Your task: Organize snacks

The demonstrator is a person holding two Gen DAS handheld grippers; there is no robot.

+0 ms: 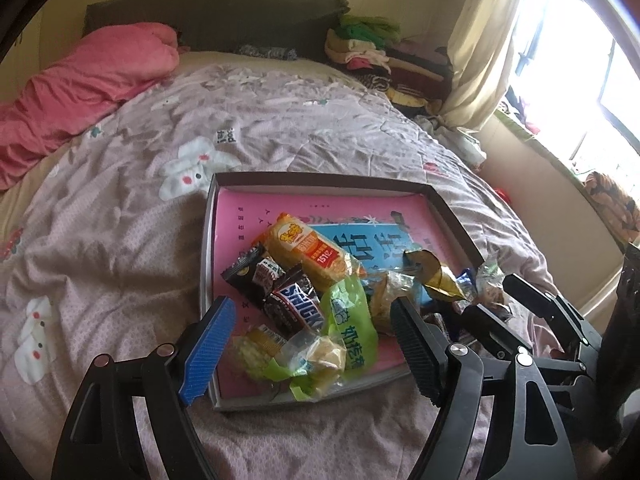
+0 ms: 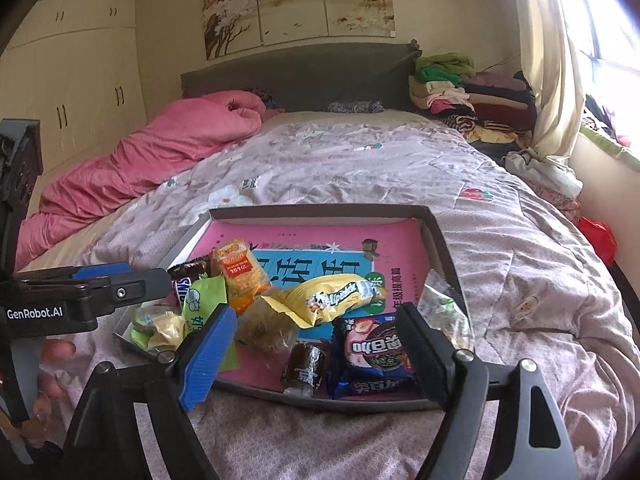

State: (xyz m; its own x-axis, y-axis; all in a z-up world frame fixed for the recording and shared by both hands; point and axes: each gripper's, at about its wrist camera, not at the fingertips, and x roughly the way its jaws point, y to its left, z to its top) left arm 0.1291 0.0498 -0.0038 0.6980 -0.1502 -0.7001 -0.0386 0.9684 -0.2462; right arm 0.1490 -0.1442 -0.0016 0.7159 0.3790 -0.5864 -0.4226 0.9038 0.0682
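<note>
Clear wrappers blur behind right gripper in tray.

snacks in tray, tray on bed

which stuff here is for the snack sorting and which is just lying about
Job:
tray
Snickers bar
orange cracker pack
green wrapper snack
yellow Lipton packet
blue cookie pack

Lying about:
pink blanket
folded clothes pile
curtain
</note>
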